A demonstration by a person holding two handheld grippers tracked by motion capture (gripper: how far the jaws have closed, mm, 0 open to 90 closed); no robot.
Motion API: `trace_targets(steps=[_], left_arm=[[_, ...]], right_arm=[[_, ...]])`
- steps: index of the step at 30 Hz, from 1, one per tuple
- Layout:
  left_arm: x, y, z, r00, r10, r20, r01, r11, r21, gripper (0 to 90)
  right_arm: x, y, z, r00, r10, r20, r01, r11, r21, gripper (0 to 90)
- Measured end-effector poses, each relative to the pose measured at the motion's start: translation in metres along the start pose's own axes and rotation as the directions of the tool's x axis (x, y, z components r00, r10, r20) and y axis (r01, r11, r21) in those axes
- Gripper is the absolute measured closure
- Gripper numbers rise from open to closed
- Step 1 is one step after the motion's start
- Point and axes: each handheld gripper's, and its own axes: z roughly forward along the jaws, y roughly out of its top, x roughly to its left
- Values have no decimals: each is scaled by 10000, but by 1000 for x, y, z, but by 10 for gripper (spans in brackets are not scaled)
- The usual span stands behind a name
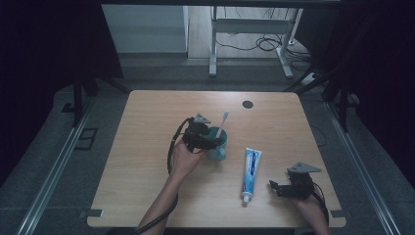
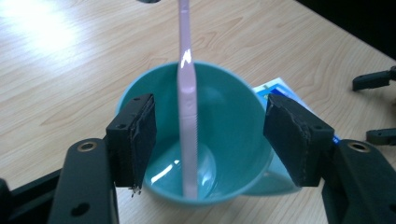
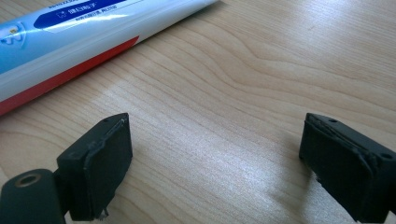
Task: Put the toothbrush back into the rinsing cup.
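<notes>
Since the light wood-grain tabletop (image 1: 147, 147) is my only work surface, everything sits mid-table within reach of both hands. Round teal plastic cup (image 2: 233, 116) stands upright near centre, mouth up, likely so it can act as a holder. Blue-and-white toothpaste tube with a red stripe (image 1: 251, 174) lies flat just to the cup's right, cap toward me, untouched; looks like it's next in line.

Slim pink plastic toothbrush (image 2: 188, 121) stands in the cup, foot on the cup floor, stem leaning on the far rim, head up and away from me. My left gripper (image 2: 210, 140) hangs over the cup mouth, jaws apart, one pad (image 2: 137, 135) either side of the handle, neither touching it. So I judge it released.

My right gripper (image 3: 212, 168) rests low beside the tube, jaws wide apart over bare wood, holding nothing.
</notes>
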Motion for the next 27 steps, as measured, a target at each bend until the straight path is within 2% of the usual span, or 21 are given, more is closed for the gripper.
trace_targets(steps=[10, 18, 27], left_arm=[[2, -8, -16, 9998, -93, 201, 101, 9991, -415, 309], [-1, -16, -20, 9998, 182, 69, -180, 9996, -229, 249], [-2, -26, -26, 9998, 110, 186, -103, 9993, -370, 215]], right_arm=[[0, 1, 1, 10000, -9, 6, 9, 10000, 2, 93], [0, 1, 1, 10000, -19, 8, 19, 10000, -9, 94], [0, 1, 1, 10000, -4, 1, 4, 10000, 2, 93]])
